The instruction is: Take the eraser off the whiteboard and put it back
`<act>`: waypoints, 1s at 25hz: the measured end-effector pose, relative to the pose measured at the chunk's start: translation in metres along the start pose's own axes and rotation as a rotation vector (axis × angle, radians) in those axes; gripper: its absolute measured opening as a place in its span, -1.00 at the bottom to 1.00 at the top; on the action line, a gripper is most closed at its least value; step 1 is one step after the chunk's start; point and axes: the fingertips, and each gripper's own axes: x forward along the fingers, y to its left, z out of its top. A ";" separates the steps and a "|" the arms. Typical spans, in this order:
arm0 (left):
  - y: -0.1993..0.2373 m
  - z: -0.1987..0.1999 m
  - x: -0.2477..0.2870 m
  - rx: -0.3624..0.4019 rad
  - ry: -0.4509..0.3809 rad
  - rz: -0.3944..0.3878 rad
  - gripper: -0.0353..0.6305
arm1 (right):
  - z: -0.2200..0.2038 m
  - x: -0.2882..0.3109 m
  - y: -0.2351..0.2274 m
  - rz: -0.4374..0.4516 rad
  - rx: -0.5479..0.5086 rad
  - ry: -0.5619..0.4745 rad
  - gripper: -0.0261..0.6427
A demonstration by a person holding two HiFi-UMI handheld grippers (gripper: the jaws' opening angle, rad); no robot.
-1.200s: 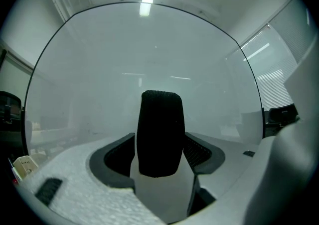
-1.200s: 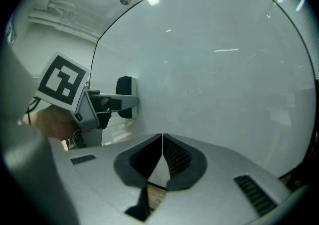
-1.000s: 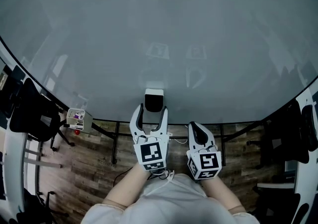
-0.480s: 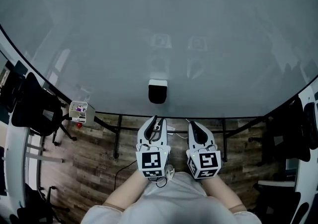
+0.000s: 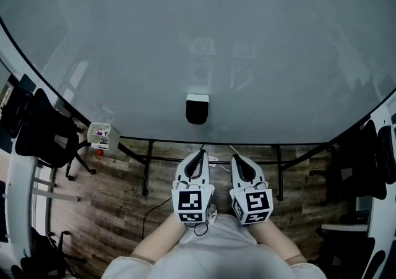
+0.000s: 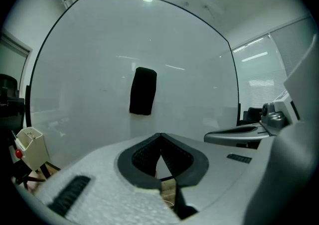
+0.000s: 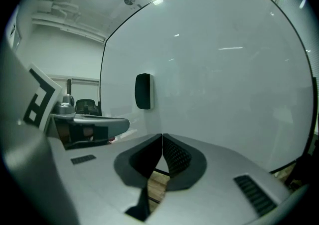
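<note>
A black eraser (image 5: 197, 109) with a white back sticks to the large whiteboard (image 5: 198, 36), low in the middle. It also shows as a dark block, the eraser (image 6: 143, 91), ahead of the left gripper and, further left, the eraser (image 7: 143, 91) in the right gripper view. My left gripper (image 5: 198, 153) hangs below the eraser, well clear of it, jaws shut with nothing between them. Beside it my right gripper (image 5: 238, 159) is shut and empty too. Both point at the board.
A small white holder (image 5: 99, 136) with markers hangs at the board's lower left edge. The board's stand legs (image 5: 146, 172) rest on a wooden floor. Dark office chairs (image 5: 38, 135) are at the left and more chairs (image 5: 365, 160) at the right.
The left gripper let go of the eraser, drew back and down from the board, and its jaws went from wide open to shut. The eraser stays on the board.
</note>
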 end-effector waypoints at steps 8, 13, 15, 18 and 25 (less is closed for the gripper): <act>-0.004 0.000 -0.004 -0.009 -0.004 -0.016 -0.84 | 0.001 -0.005 0.004 0.018 -0.014 -0.011 -0.84; -0.004 0.008 -0.005 -0.006 -0.021 -0.008 -0.84 | 0.004 -0.006 0.004 0.026 -0.015 -0.021 -0.84; -0.004 0.011 -0.006 -0.007 -0.026 -0.010 -0.84 | 0.002 -0.008 0.004 0.023 -0.028 -0.011 -0.84; -0.006 0.013 -0.005 -0.015 -0.043 -0.025 -0.84 | 0.001 -0.008 0.002 0.016 -0.039 0.006 -0.84; -0.010 0.013 -0.001 -0.074 -0.035 -0.071 -0.84 | 0.000 -0.005 -0.006 -0.008 -0.035 0.009 -0.84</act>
